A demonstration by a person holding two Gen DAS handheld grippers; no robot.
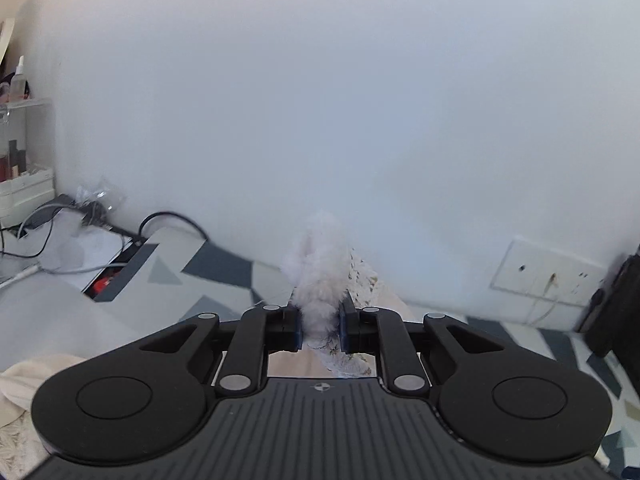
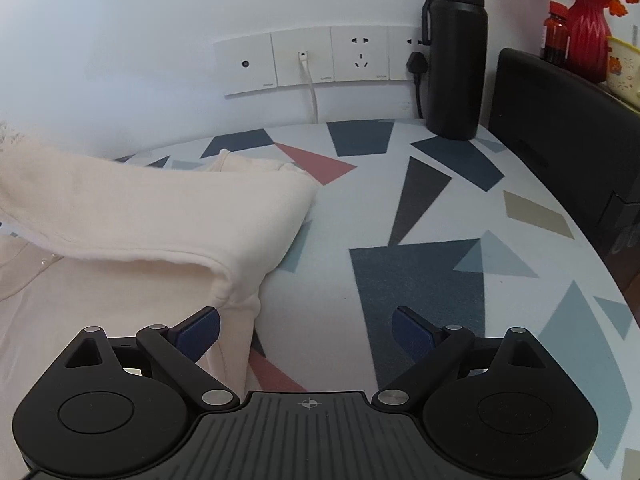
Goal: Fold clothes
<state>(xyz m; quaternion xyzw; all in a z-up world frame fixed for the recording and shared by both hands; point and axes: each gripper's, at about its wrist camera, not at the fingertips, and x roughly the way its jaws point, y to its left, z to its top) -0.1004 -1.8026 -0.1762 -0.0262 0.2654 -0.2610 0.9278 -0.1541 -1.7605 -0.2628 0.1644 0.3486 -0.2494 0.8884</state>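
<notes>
In the left wrist view my left gripper (image 1: 319,328) is shut on a white fluffy, lace-edged part of the garment (image 1: 320,268), which sticks up between the blue pads above the table. In the right wrist view the cream garment (image 2: 132,216) lies on the patterned tablecloth (image 2: 420,240) at the left, with one part folded over itself. My right gripper (image 2: 306,330) is open and empty. Its left finger (image 2: 198,330) is beside the garment's folded edge, and its right finger is over bare cloth.
A black flask (image 2: 454,52) stands at the back by the wall sockets (image 2: 304,58). A black box (image 2: 568,136) lines the right edge, with a red vase (image 2: 586,28) behind. Cables and a box (image 1: 120,272) lie at the left in the left wrist view.
</notes>
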